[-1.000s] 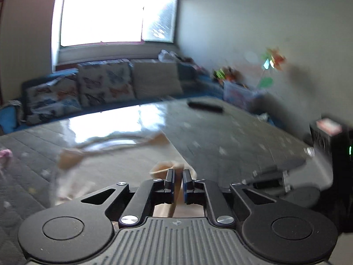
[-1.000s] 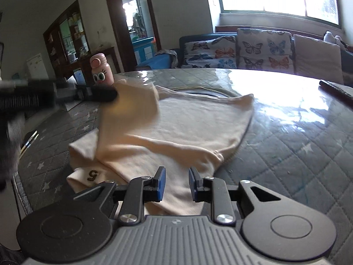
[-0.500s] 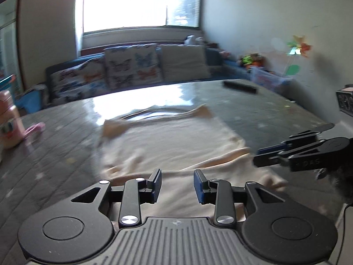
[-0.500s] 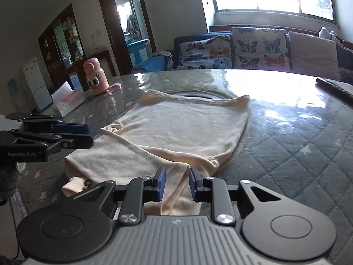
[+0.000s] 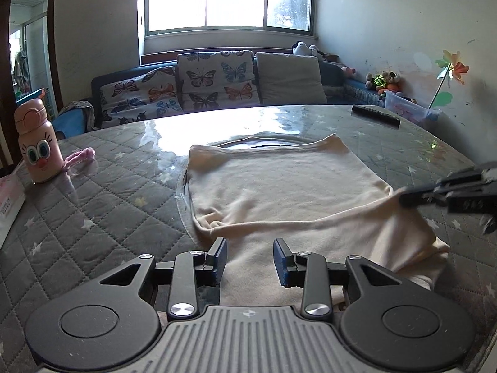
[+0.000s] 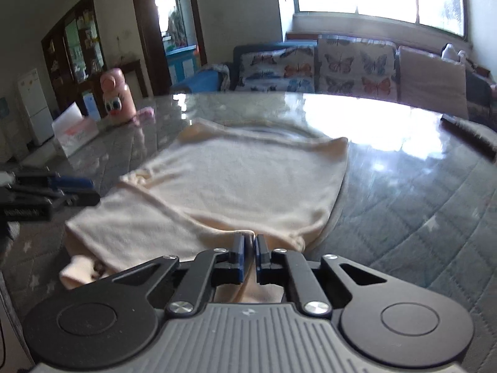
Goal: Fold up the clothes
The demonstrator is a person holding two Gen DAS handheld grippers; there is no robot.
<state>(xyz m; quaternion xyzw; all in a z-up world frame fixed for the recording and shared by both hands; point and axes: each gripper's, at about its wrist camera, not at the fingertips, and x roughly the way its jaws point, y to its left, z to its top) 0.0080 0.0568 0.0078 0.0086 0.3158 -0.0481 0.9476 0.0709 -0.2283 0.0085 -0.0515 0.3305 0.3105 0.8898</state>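
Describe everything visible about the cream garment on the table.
The cream garment looks like soft knit fabric, partly folded: a near flap lies over the flat body with a diagonal edge, neckline at the far end. It rests on the quilted grey table. The right gripper has its jaws shut on the near right edge; the left gripper hovers open above the near edge, not gripping it.

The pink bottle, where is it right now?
Left wrist view: the pink bottle stands upright at the table's far left, left of the cream garment.
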